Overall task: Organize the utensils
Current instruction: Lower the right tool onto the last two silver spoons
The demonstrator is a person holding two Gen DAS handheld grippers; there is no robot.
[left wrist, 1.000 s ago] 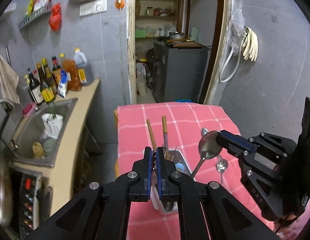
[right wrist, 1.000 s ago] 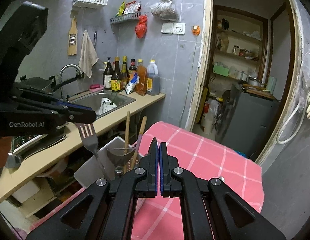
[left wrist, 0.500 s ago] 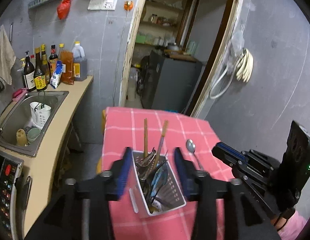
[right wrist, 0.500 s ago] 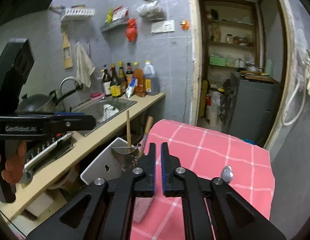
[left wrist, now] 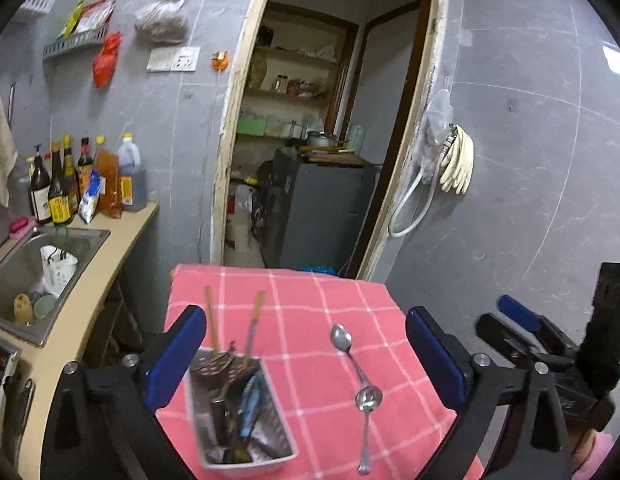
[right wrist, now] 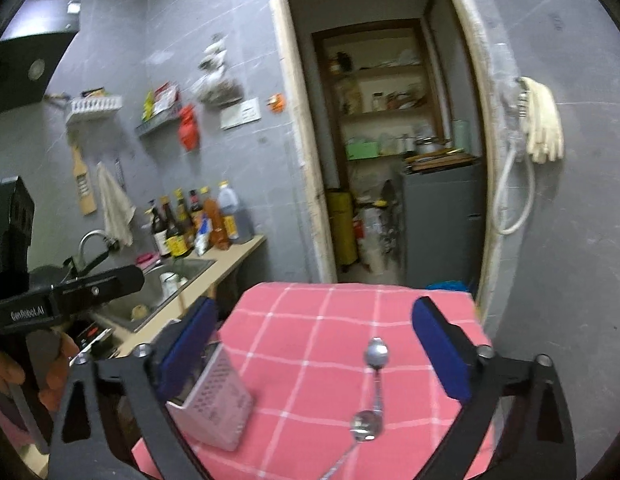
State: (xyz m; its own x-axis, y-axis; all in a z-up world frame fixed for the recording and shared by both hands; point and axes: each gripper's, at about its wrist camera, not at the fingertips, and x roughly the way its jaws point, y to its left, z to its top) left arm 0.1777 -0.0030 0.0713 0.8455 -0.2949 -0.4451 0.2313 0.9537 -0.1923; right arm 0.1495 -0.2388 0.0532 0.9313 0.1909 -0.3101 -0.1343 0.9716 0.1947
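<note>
Two spoons [left wrist: 352, 356] end-to-end, long axes running away; both grippers' jaws just spread wide, empty.

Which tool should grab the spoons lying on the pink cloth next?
Probably the right tool. Its open pads frame the two spoons directly ahead on the cloth. The left tool, also open, sits nearer the utensil holder, with the spoons off toward its right pad.

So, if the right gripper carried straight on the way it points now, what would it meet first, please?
Most likely the two spoons: the right gripper, jaws open and empty, is lined up with the nearer spoon, with the farther spoon behind it on the pink tablecloth. Depth is uncertain.
</note>
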